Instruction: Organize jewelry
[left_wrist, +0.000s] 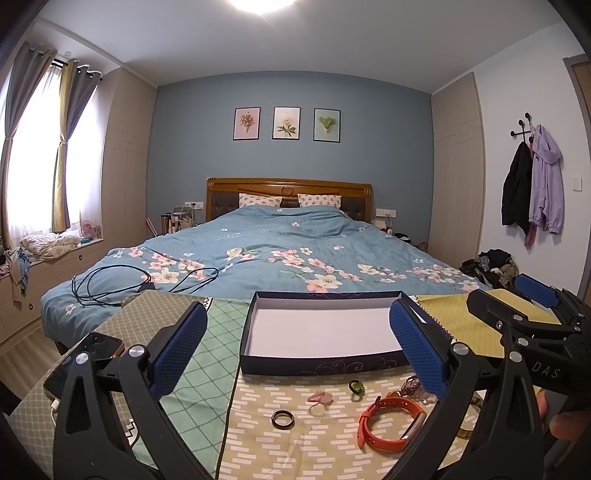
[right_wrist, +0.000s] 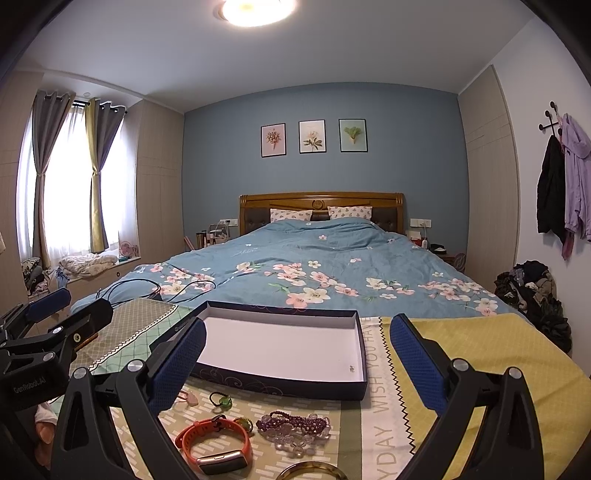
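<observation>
- While both grippers hover above the patterned cloth (left_wrist: 258, 443) at the foot of the bed (left_wrist: 277, 243), the left gripper (left_wrist: 299, 350) has its blue-padded fingers spread wide with nothing between them.
- The right gripper (right_wrist: 295, 363) is likewise spread apart and empty, seen from the left wrist view off to the right.
- A shallow dark box (right_wrist: 280, 380) with a white floor lies open on the cloth just beyond the jewelry; a tiny item sits in its near right corner, too small to tell what.
- Near the box's front wall lie a pink ring (left_wrist: 319, 398) and a green ring (left_wrist: 357, 387), apart from each other.
- A dark ring (left_wrist: 283, 419) lies closer to the camera, left of the orange wristband (left_wrist: 388, 424).
- A purple bead bracelet (right_wrist: 291, 422) touches a clear bead bracelet (right_wrist: 295, 441), right of the wristband.
- A golden bangle (right_wrist: 314, 470) lies at the near edge.
- A phone (left_wrist: 86, 358) rests at the left.
</observation>
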